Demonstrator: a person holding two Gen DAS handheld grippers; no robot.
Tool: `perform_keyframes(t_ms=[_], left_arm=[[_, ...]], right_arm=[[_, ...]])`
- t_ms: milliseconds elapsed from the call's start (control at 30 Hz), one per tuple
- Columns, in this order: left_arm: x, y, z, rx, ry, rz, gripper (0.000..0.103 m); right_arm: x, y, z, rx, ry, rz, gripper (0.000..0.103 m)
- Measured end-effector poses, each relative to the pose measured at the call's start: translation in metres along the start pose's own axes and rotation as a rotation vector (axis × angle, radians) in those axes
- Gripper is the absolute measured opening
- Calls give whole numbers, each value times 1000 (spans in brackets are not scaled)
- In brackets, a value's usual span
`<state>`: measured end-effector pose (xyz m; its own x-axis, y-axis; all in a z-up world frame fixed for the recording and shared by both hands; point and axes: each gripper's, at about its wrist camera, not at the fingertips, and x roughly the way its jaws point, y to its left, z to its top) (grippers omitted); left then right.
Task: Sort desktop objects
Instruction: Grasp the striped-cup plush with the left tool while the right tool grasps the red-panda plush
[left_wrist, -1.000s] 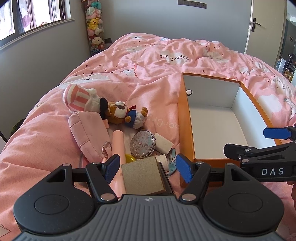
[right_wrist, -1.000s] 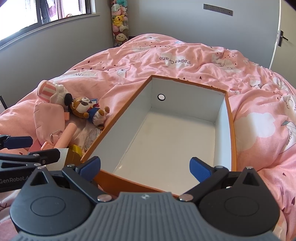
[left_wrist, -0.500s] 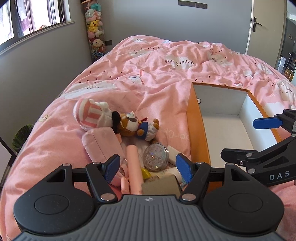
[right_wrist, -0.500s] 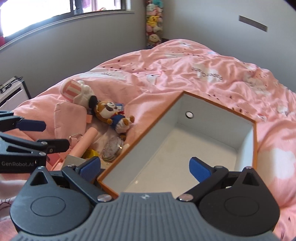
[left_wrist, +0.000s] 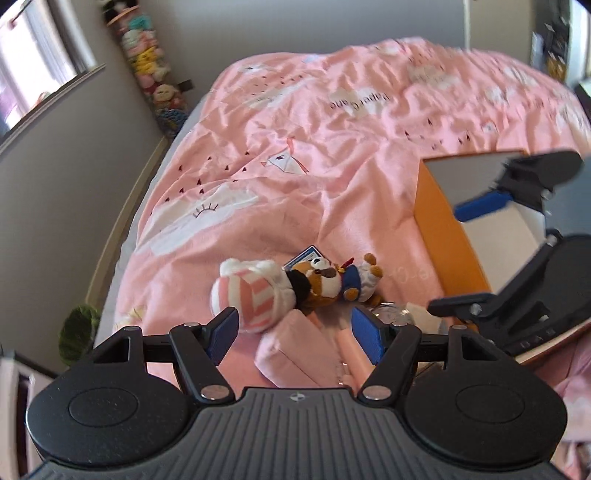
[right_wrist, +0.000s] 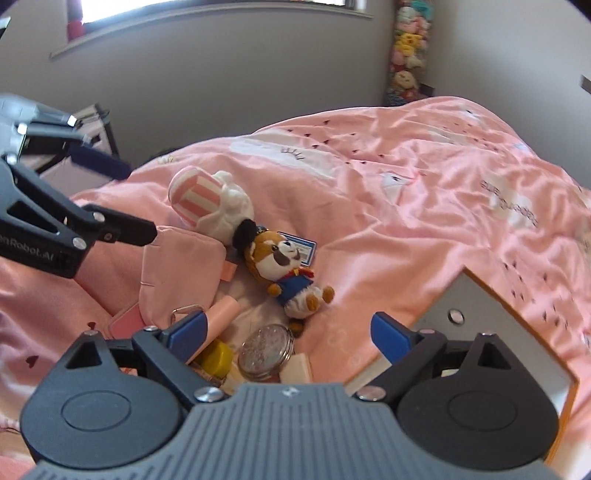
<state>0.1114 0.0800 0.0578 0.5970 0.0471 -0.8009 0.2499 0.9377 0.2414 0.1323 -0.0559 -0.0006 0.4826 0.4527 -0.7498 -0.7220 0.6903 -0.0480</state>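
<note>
**Both tools hang over the pile, box off to the right**

Left wrist view: the left tool (left_wrist: 295, 334) hangs spread and empty above the pink bedspread (left_wrist: 295, 147). Straight ahead of its tips lies the striped plush (left_wrist: 255, 291), and touching that, the brown dog plush (left_wrist: 325, 284), its long axis running across the view, head left, feet right. Low between the fingers sits the pink pouch (left_wrist: 295, 354). The orange box (left_wrist: 447, 236) stands to the right of the pile, with the right tool (left_wrist: 480, 254) hanging over it.

Right wrist view: the right tool (right_wrist: 288, 334) holds nothing, jaws wide but closing. Under its tips are the glitter compact (right_wrist: 266, 350), the yellow cap (right_wrist: 218, 356) and a pink tube (right_wrist: 221, 312). The dog plush (right_wrist: 284, 266) lies just beyond, pointing slantwise toward the box (right_wrist: 480, 317), which sits lower right. The left tool (right_wrist: 107, 199) comes in from the left, over the pouch (right_wrist: 181, 266).

My read: the small things are nearer the right tool, the pouch and striped plush nearer the left. Nothing appears to be in the box yet.
</note>
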Motion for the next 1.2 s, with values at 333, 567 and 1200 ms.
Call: perform_keyframes(t_ms=[333,567,1200], left_arm=[[69,31,37,190,192,-45,79],[110,54,54,183,373,-175,80],[137,101,37,-82,489,-258,66]], right_arm=[[82,-10,36,-124,153,77,84],[132,-16,51,-163,230,125,84],[182,-24,55,-97,312,222,53]])
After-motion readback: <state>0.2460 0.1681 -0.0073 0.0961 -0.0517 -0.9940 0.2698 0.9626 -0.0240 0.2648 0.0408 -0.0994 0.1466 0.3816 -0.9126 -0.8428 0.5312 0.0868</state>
